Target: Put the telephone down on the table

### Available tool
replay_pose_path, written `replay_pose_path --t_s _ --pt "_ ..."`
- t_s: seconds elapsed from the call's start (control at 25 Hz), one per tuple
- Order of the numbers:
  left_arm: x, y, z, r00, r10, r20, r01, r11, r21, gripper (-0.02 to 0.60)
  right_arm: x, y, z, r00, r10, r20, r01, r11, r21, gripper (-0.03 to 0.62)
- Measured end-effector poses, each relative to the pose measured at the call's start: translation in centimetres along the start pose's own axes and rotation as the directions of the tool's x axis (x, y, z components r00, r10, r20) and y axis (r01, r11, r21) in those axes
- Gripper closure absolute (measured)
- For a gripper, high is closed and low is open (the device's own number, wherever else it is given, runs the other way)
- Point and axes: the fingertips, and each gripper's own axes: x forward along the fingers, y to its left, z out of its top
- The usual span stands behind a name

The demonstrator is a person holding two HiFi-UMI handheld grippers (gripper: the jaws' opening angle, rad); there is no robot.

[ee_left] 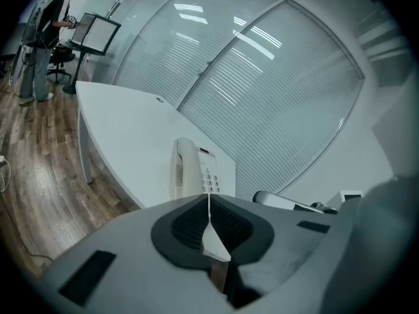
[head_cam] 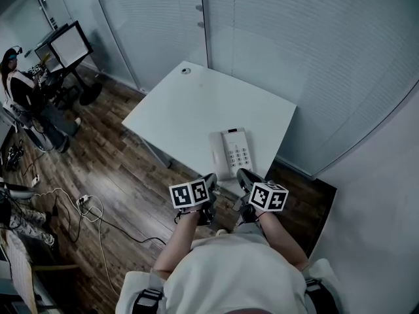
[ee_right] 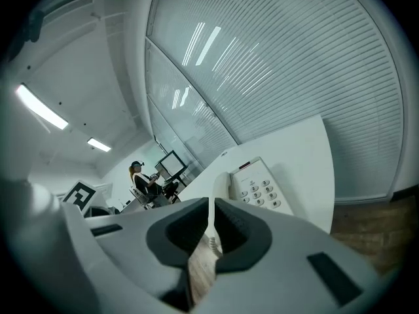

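Nearest, the person holds two grippers side by side, just short of the table's near edge and touching nothing. The left gripper [head_cam: 210, 178] has its jaws pressed together with nothing between them, as its own view shows [ee_left: 208, 200]. The right gripper [head_cam: 243, 174] is the same, jaws closed on nothing [ee_right: 209, 206]. Each carries one marker cube.

Just beyond them, one telephone [head_cam: 230, 152] lies flat on the table [head_cam: 190, 103], close to the near edge. Its handset [head_cam: 217, 154] rests in the cradle along the left side, with the keypad [head_cam: 240, 156] on the right. It is the only thing on the white top apart from one small round fitting [head_cam: 186, 70] near the far corner.

Behind the table stands a glass wall with blinds [head_cam: 294, 51]. On the wood floor [head_cam: 111, 175] to the left lie loose cables [head_cam: 78, 205]. Farthest off, one person [head_cam: 19, 87] sits by a monitor [head_cam: 71, 44].
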Motion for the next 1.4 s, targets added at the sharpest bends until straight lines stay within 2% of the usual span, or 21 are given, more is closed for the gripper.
replay_pose_path --t_s 0.2,0.6,0.88,1.4 --pt "-2.0 -0.7 -0.8 1.0 -0.024 0.0 0.024 0.999 0.033 0.555 -1.2 1.3 -0.9 1.0 0.01 -0.003 -0.01 1.0 -0.014 0.559" --pt "-3.8 -0.2 -4.2 0.998 -0.054 -0.04 0.055 0.998 0.023 0.555 -3.5 3.3 -2.6 1.0 0.011 0.0 -0.011 0.998 -0.061 0.56" --pt "-4.2 0.5 -4.0 0.998 -0.06 -0.03 0.059 0.998 -0.012 0.555 -3.5 3.6 -2.5 1.0 0.006 0.004 -0.005 0.998 -0.064 0.56" --pt "-4.0 0.2 -3.3 0.998 -0.061 -0.019 0.061 0.998 -0.019 0.555 -3.2 4.1 -1.9 1.0 0.015 0.007 -0.014 0.997 -0.079 0.572"
